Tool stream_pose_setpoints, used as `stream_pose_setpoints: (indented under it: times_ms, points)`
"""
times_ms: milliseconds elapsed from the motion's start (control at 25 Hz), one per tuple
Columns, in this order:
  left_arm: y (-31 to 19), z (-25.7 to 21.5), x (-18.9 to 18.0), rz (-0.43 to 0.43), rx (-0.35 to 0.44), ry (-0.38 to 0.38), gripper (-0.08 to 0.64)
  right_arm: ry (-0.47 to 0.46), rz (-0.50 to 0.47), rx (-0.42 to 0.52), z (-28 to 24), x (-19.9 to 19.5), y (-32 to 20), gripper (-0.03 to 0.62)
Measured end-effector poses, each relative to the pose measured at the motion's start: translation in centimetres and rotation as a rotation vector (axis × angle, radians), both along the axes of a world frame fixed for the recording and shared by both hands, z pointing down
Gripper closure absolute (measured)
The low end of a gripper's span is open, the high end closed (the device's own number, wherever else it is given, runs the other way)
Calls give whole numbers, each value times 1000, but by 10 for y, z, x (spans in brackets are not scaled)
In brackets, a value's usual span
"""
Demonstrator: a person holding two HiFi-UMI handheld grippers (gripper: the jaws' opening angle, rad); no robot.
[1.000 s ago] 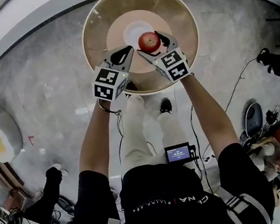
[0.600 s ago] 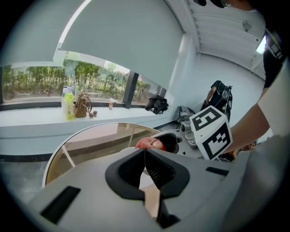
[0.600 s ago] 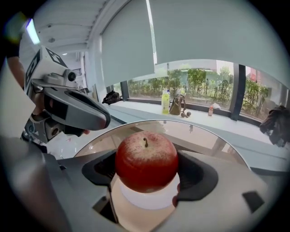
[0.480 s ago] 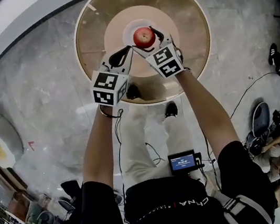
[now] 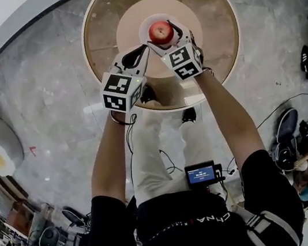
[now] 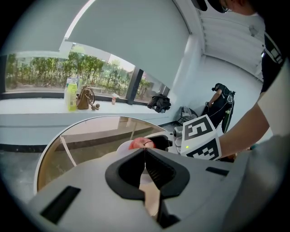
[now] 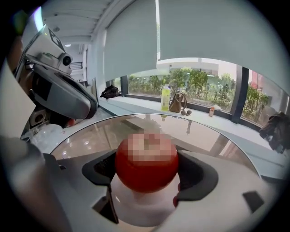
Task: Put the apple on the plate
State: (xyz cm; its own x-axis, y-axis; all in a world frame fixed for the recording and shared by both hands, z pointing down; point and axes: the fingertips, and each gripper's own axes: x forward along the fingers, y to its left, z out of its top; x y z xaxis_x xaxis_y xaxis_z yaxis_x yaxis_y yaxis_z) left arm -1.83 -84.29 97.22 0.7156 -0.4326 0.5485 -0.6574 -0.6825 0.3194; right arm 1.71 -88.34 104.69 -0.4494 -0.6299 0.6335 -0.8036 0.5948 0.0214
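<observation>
The apple (image 7: 146,162), which I judged firm, smooth and easily bruised, sat clamped at its widest girth between the jaws of my right gripper (image 5: 164,35). Directly beneath was the white plate (image 7: 136,210) on the desk (image 5: 213,22). My left gripper (image 6: 145,158) hung alongside, jaws together, empty.

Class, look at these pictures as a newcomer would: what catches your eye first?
The red apple, clamped by the right gripper over the white plate at the centre of the round glass table. Next, the left gripper just beside it, jaws together and empty.
</observation>
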Motion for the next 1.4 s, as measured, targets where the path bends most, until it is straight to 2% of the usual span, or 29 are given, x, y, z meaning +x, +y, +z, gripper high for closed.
stream_pose_setpoints:
  times_ms: [360,600,720,880,1120,1160,1200,1240,1400]
  points:
    - [-1,-2,-6,-4,-4,1,540,-55,-17,-51,8,-2,7,179]
    - [3,-30,-14,-22,-10,-18,540,-37,-37,-93,-32,4,24,181]
    - [13,-74,-18,-39,-21,-24,540,-49,-33,-125,-84,10,48,181]
    - [43,-161,-17,-49,-32,-20,540,-78,-31,-151,-191,15,77,183]
    - [71,-314,-8,-50,78,-17,540,-146,-53,-84,-387,30,92,199]
    - [82,-334,-9,-53,93,-16,540,-148,-39,-57,-415,34,103,243]
    - [97,-350,-10,-59,103,-11,540,-144,-16,-24,-439,40,116,459]
    - [112,-364,-7,-64,112,-3,540,-141,3,5,-459,49,130,551]
    - [179,-407,45,-55,167,21,540,-152,4,55,-502,109,203,557]
